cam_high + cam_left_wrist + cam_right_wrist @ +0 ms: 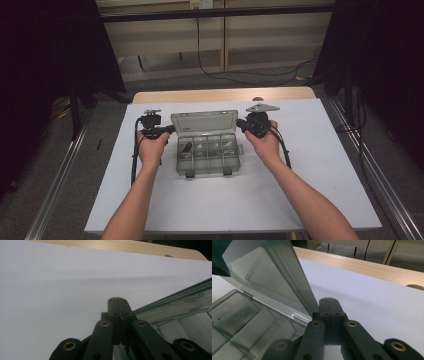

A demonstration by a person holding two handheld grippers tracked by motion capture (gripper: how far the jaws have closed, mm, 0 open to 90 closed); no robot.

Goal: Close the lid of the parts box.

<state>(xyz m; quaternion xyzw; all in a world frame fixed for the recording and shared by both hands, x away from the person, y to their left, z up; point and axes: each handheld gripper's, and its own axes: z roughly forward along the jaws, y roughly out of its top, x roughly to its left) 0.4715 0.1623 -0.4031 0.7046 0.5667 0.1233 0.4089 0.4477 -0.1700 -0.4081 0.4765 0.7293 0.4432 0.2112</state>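
Observation:
A clear grey compartment box (207,159) stands in the middle of the white sheet with its lid (205,122) raised toward the far side. A small dark piece (186,147) lies in a left compartment. My left gripper (171,129) is at the lid's left end, jaws shut with nothing between them. Its own view has the shut tips (117,300) just left of the box (180,315). My right gripper (240,123) sits at the lid's right end, also shut and empty. From the right gripper view the tips (329,300) lie beside the raised lid (269,277), with the compartments (237,322) below.
The white sheet (300,190) covers most of the wooden table (220,95), whose bare strip shows at the far edge. Metal rails (372,170) run along both sides on the floor. A cable (210,70) trails across the floor beyond the table.

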